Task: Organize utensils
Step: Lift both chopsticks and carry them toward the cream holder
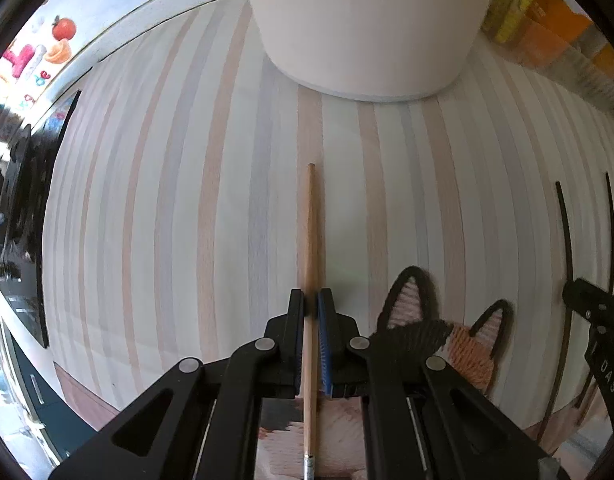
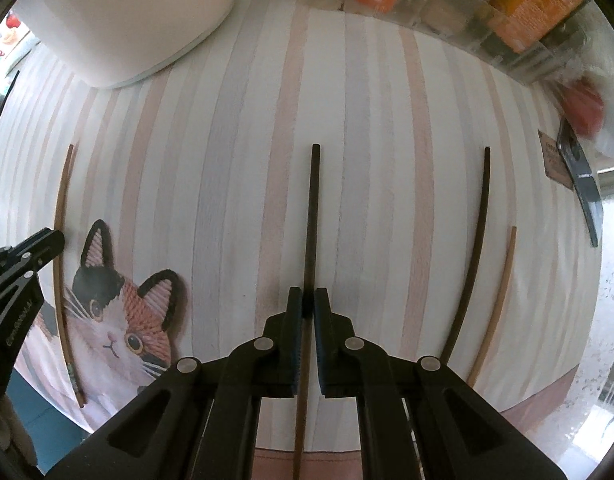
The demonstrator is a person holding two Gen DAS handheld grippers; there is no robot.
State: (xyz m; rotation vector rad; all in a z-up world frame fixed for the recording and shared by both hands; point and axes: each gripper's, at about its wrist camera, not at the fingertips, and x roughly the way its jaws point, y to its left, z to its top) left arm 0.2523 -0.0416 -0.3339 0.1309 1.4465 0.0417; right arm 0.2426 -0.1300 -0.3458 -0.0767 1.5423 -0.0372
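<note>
Pinching a pale stick (image 1: pixel 310 232) in the left gripper (image 1: pixel 311 304), jaws pressed together on its lower half; pinching a dark stick (image 2: pixel 313 208) likewise in the right gripper (image 2: pixel 308 300). Running straight ahead along the fingers in both cases, long axis in line with the stripes of the mat (image 1: pixel 167 200), far tips aimed toward the white pot (image 1: pixel 367 20), near ends trailing back under the grippers. Lying low over the mat, or on it; cannot tell which. Likely to go wrong: gripped well back from the far tip, so liable to swivel in the pads once lifted, tip dropping and catching the pot's wall instead of clearing its rim. Likely also to roll out of the pinch, being thin and round, should the squeeze ease. Working side by side, with the pale stick nearest the pot, so some risk of crossing or knocking sticks on the way in. Two more sticks, a second dark stick (image 2: pixel 473 248) and a second pale stick (image 2: pixel 495 300), waiting on the mat to the right, apart from both grippers.
</note>
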